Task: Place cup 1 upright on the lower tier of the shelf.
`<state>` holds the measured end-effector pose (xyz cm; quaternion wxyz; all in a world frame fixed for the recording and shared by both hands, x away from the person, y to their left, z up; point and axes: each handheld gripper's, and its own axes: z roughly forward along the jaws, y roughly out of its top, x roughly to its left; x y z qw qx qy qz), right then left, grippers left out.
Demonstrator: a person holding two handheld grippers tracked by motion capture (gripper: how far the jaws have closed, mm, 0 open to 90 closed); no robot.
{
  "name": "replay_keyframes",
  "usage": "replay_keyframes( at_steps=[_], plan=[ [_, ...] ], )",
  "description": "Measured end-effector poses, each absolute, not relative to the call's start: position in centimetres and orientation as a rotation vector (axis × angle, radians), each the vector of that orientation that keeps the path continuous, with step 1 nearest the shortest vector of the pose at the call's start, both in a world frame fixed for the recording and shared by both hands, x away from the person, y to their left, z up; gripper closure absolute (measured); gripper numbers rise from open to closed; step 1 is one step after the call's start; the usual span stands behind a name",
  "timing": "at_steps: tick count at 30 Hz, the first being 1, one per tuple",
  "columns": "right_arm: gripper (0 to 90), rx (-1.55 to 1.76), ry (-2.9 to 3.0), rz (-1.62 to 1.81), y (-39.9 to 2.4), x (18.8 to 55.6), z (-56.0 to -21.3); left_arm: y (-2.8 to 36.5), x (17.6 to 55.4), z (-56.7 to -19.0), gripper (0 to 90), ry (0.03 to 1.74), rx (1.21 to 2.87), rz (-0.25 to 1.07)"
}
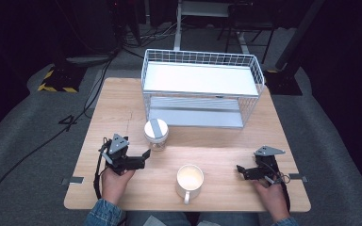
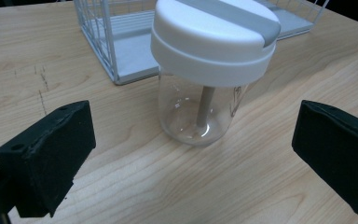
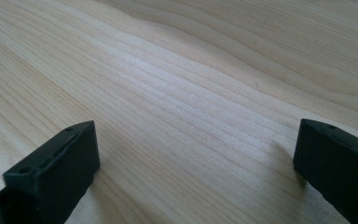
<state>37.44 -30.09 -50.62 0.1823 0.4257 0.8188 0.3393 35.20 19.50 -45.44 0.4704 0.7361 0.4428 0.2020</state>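
A clear glass jar with a white lid and a grey stripe stands upright on the wooden table, in front of the wire rack. My left gripper is open, its jaws spread wide, and the jar stands just ahead of them, apart from both. A white mug sits near the table's front edge, handle toward the person. My right gripper is open to the right of the mug, low over bare wood, holding nothing.
A white two-level wire rack stands at the back of the table, its open side facing the person. Cables run over the grey floor at the left. Bare wood lies between the jar, the mug and the right gripper.
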Motion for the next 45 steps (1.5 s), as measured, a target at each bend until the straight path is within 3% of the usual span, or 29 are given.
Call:
replay_keyframes(
  at_steps=[34,45],
  plan=[
    [0.4,1.21,2.305,0.954,-30.1,37.5,-50.6,14.9,41.6,-47.1,0.7,1.05,1.902,0.377],
    [0.4,1.21,2.305,0.953,-30.1,37.5,-50.6,14.6,41.7,-47.6,11.5,1.048,1.916,0.419]
  ],
)
